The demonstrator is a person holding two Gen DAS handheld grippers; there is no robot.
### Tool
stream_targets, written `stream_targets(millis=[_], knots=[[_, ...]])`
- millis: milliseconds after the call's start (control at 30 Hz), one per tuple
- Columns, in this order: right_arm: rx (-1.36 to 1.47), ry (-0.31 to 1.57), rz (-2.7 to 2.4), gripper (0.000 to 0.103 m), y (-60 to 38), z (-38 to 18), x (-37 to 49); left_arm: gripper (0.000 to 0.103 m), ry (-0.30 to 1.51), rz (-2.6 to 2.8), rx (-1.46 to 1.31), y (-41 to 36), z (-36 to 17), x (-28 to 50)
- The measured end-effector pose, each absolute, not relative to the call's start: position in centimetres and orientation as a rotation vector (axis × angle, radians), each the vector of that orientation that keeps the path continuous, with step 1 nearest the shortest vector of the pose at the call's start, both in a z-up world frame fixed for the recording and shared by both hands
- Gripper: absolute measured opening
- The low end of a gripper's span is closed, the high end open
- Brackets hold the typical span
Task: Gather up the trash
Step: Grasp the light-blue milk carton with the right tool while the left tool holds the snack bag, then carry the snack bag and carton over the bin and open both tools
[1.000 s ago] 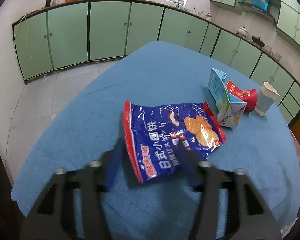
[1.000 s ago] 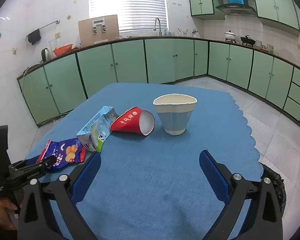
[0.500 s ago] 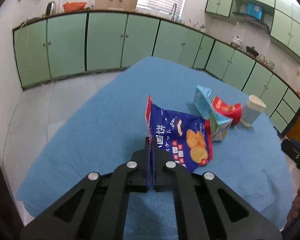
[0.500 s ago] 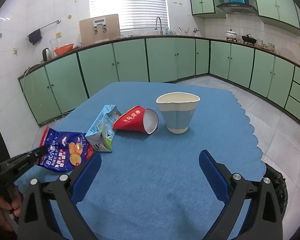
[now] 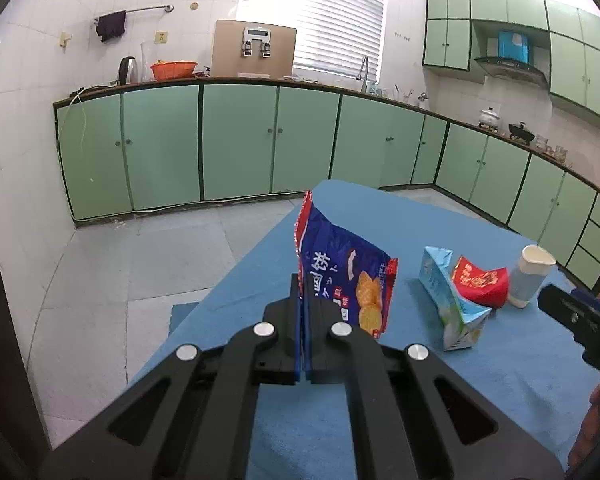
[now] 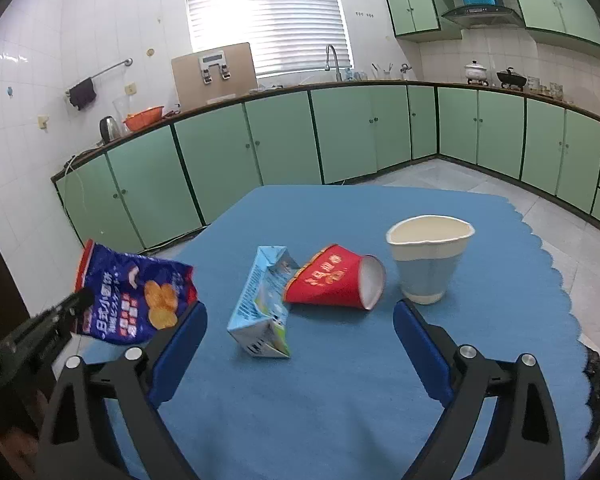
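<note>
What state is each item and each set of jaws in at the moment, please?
Snack bag: lifted off the table, pinched.
Left gripper: jaws shut on the snack bag.
Right gripper: jaws open, empty.
Milk carton: on its side, crumpled.
Red cup: tipped over.
Pale cup: upright, rim dented.

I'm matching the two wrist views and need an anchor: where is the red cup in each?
Left wrist view: the red cup lies on its side at right, between the carton and the pale cup.
Right wrist view: the red cup lies at centre, mouth facing right.
Shared landmark: the carton, touching the red cup's base end in both.
</note>
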State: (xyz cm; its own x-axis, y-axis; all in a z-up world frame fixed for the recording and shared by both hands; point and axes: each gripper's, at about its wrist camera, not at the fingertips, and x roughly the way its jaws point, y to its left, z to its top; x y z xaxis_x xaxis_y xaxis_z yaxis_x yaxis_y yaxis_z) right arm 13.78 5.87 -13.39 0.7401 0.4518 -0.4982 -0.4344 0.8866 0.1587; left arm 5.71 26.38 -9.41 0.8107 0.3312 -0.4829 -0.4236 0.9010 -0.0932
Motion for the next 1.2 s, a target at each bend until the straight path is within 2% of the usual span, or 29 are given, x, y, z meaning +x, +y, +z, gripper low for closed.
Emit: stream_targets(millis=[533, 633, 733, 800, 867, 1200], knots=[[-0.119, 0.65, 0.461, 0.084, 12.2, -16.9, 16.3, 0.0, 0.558, 0.367, -0.244, 29.5, -12.7, 6.8], [-0.136, 0.703, 0.452, 0.077, 13.1, -17.7, 17.4, 0.0, 0.564, 0.36, -0.254, 29.9, -12.9, 6.8], [-0.149, 0.758, 0.453, 0.066, 13.7, -18.5, 18.3, 0.0, 0.567, 0.356, -0.258, 30.1, -13.0, 6.8], [-0.151, 0.779, 0.45, 0.045, 13.7, -18.8, 18.5, 0.0, 0.57, 0.353, -0.261, 30.0, -13.1, 6.8], [-0.14, 0.785, 0.45, 0.036, 13.6, -18.8, 18.6, 0.0, 0.571, 0.351, -0.263, 30.0, -13.1, 6.8], [-0.103, 0.701, 0.511, 0.035, 11.8, -16.4, 15.6, 0.0, 0.539, 0.337, -0.241, 29.0, -11.6, 6.2]])
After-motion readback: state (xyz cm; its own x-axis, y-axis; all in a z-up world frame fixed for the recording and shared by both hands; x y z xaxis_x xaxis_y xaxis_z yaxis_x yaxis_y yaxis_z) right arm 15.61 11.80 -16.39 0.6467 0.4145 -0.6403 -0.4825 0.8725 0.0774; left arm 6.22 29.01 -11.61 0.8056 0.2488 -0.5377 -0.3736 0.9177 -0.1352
